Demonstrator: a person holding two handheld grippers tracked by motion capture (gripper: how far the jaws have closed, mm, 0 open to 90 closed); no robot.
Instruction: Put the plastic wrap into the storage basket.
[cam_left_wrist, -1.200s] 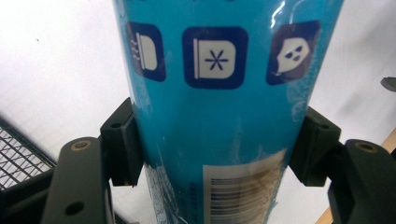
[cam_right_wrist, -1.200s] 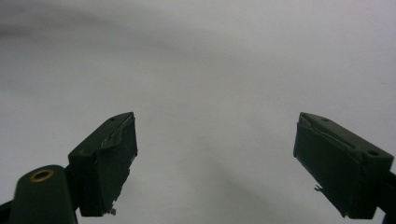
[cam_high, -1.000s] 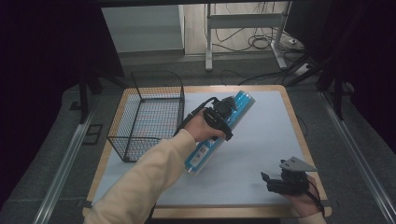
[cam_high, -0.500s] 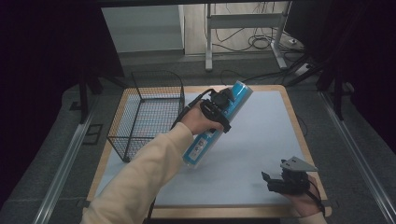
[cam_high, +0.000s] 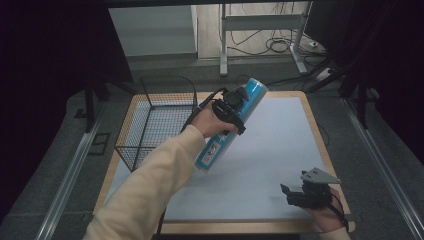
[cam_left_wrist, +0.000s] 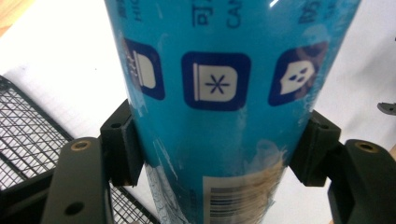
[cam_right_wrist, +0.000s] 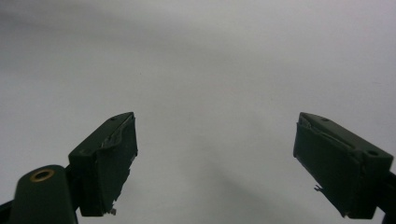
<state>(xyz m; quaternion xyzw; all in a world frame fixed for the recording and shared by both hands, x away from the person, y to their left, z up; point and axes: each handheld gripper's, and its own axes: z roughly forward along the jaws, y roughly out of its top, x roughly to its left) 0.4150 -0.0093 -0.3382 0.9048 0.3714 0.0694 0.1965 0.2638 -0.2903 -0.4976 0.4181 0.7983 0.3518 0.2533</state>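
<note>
The left gripper (cam_high: 231, 109) clamps a blue can (cam_high: 229, 126), tilted above the white mat (cam_high: 280, 145) beside the wire basket (cam_high: 155, 125). The right gripper (cam_high: 300, 192) rests on the mat's near edge, jaws wide apart and empty.

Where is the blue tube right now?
In the high view the blue tube is clamped in the left gripper, tilted above the white mat, just right of the wire basket.
</note>
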